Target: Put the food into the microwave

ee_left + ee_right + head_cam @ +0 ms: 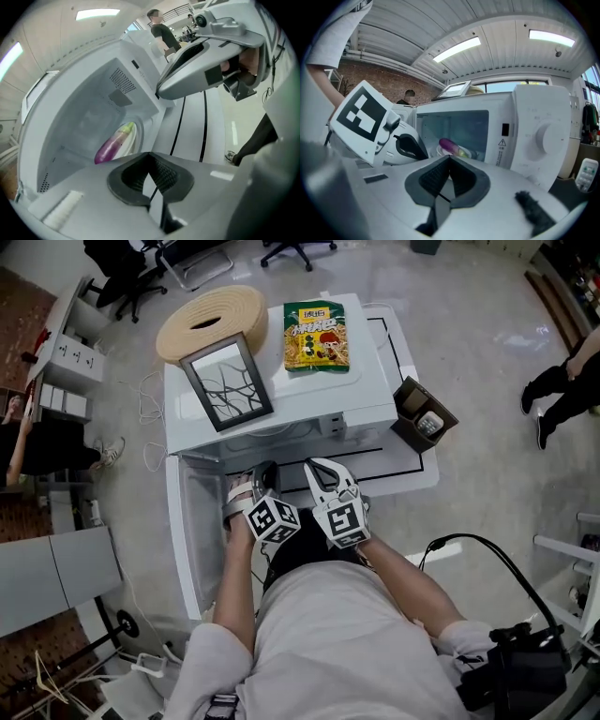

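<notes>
A white microwave (309, 404) stands with its door (192, 531) swung open to the left. Inside, a purple eggplant with a green end (112, 143) lies on a white plate (132, 136); the right gripper view also shows the eggplant (449, 145) in the cavity. My left gripper (255, 476) hovers just in front of the opening, shut, with nothing between its pads (161, 176). Beside it on the right, my right gripper (321, 470) is shut and empty too, pointing at the microwave front (534, 136).
On the microwave's top lie a green snack bag (316, 336), a dark picture frame (228, 382) and a round woven mat (211, 320). An open box with a remote (424, 416) sits at the right. A person (562, 390) stands far right.
</notes>
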The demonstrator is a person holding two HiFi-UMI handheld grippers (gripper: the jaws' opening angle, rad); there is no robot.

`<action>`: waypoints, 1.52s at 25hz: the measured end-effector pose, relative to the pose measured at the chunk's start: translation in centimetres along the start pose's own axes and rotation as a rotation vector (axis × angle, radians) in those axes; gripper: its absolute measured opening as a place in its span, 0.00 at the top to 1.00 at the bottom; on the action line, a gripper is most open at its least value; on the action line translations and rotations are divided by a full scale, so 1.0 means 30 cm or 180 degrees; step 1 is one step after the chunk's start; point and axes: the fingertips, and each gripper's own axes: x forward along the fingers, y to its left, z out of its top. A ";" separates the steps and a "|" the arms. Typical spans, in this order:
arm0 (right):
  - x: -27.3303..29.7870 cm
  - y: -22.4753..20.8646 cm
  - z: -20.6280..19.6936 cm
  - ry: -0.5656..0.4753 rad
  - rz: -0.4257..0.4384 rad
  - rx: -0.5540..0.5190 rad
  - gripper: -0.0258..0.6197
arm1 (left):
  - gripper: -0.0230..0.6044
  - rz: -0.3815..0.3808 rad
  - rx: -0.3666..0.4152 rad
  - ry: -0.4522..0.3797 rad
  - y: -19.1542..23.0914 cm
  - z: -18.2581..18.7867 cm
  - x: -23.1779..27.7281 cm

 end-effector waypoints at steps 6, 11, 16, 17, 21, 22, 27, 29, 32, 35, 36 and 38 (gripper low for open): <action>-0.026 0.053 0.033 -0.0035 0.0123 -0.0097 0.95 | 0.95 0.0160 -0.0186 -0.0234 -0.035 0.035 -0.077; -0.060 0.096 0.065 -0.0097 0.0199 -0.0130 0.95 | 0.95 0.0513 -0.0818 -0.0670 -0.017 0.095 -0.190; -0.104 0.118 0.114 -0.0224 0.0213 -0.0011 0.95 | 0.95 0.0523 -0.1656 -0.1193 -0.027 0.160 -0.304; -0.115 0.119 0.128 -0.0253 0.0211 -0.0029 0.95 | 0.95 0.0499 -0.1764 -0.1251 -0.030 0.168 -0.321; -0.158 0.126 0.165 -0.0334 0.0185 -0.0025 0.95 | 0.95 0.0434 -0.2094 -0.1484 -0.042 0.188 -0.379; -0.168 0.128 0.169 -0.0339 0.0180 -0.0007 0.95 | 0.95 0.0448 -0.2116 -0.1558 -0.038 0.198 -0.400; -0.234 0.133 0.182 -0.0372 0.0115 0.0029 0.95 | 0.95 0.0639 -0.2157 -0.1752 -0.027 0.219 -0.493; -0.258 0.132 0.180 -0.0393 0.0089 0.0019 0.95 | 0.95 0.0602 -0.2279 -0.1815 -0.035 0.217 -0.506; -0.281 0.125 0.181 -0.0411 0.0065 0.0051 0.95 | 0.95 0.0550 -0.2347 -0.1896 -0.043 0.226 -0.515; -0.290 0.134 0.193 -0.0425 0.0064 -0.0028 0.95 | 0.95 0.0581 -0.2346 -0.1956 -0.035 0.238 -0.533; -0.290 0.136 0.198 -0.0434 0.0059 -0.0041 0.95 | 0.95 0.0585 -0.2348 -0.1976 -0.031 0.242 -0.537; -0.292 0.138 0.207 -0.0454 0.0045 -0.0042 0.95 | 0.95 0.0566 -0.2355 -0.1993 -0.028 0.251 -0.537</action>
